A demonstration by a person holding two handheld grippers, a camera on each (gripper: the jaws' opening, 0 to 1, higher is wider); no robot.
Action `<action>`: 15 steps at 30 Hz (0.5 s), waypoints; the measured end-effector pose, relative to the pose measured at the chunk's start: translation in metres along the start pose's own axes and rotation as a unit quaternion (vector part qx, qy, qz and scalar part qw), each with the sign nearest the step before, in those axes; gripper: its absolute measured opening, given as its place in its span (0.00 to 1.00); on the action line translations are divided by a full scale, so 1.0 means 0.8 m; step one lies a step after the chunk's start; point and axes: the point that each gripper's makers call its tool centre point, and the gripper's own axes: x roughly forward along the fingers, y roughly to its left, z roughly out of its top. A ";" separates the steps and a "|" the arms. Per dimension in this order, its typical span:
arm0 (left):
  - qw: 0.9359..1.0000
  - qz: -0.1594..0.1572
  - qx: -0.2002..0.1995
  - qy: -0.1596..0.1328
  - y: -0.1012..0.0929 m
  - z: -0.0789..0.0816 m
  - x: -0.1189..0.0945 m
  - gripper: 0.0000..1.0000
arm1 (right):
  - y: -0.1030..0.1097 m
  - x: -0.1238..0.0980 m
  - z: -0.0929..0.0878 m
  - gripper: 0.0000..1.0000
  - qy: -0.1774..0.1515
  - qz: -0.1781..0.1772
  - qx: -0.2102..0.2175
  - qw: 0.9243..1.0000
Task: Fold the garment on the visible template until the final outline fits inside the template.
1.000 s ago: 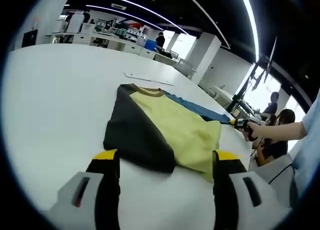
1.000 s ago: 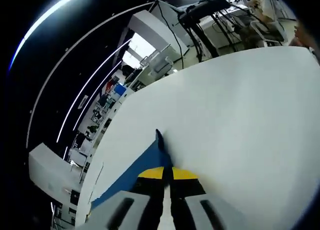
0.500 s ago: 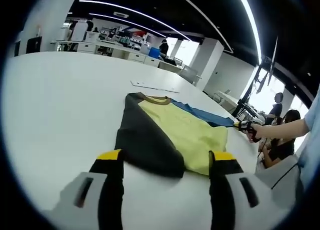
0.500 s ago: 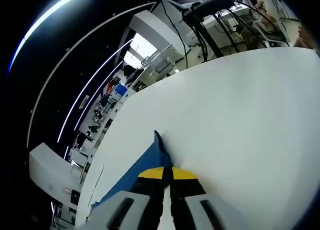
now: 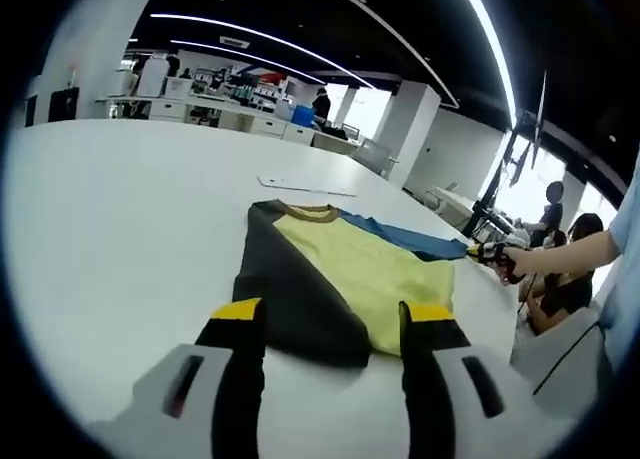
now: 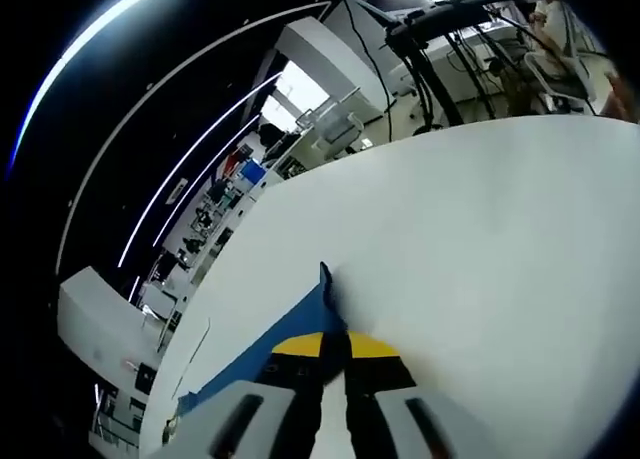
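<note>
A shirt (image 5: 340,274) with a yellow body, a dark left sleeve and a blue right sleeve lies on the white table (image 5: 110,199). My left gripper (image 5: 330,314) hovers open just short of the shirt's near hem, its yellow-tipped fingers apart. In the left gripper view the right gripper (image 5: 487,251) sits at the far right, held by a person's hand, pinching the tip of the blue sleeve (image 5: 400,237). In the right gripper view my right gripper (image 6: 335,344) is shut on the blue sleeve (image 6: 285,324), whose edge pokes out past the fingertips.
A thin pale strip (image 5: 305,187) lies on the table beyond the collar. A person's arm (image 5: 570,259) reaches in from the right; seated people are behind it. Office desks and pillars stand far off. Bare white tabletop (image 6: 480,249) spreads ahead of the right gripper.
The left gripper view has shifted a little closer over the shirt's hem and the fingers look slightly nearer together. The right gripper keeps its hold on the blue sleeve.
</note>
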 end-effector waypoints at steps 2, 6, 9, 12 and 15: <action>1.000 -0.003 0.007 0.001 -0.002 0.001 0.000 0.49 | 0.001 -0.003 0.004 0.09 -0.008 0.002 -0.011 1.000; 1.000 0.002 -0.008 -0.006 -0.001 0.005 -0.001 0.62 | 0.007 -0.009 0.000 0.28 0.001 0.016 -0.082 0.997; 1.000 0.004 -0.010 -0.007 0.000 0.006 -0.003 0.74 | 0.021 -0.008 -0.006 0.40 0.019 0.047 -0.174 0.983; 1.000 0.007 -0.011 -0.005 0.002 0.007 -0.006 0.81 | 0.040 -0.011 -0.013 0.53 0.028 0.079 -0.212 0.974; 1.000 0.011 -0.003 0.003 0.005 0.005 -0.011 0.87 | 0.064 -0.017 -0.027 0.68 0.044 0.122 -0.238 0.963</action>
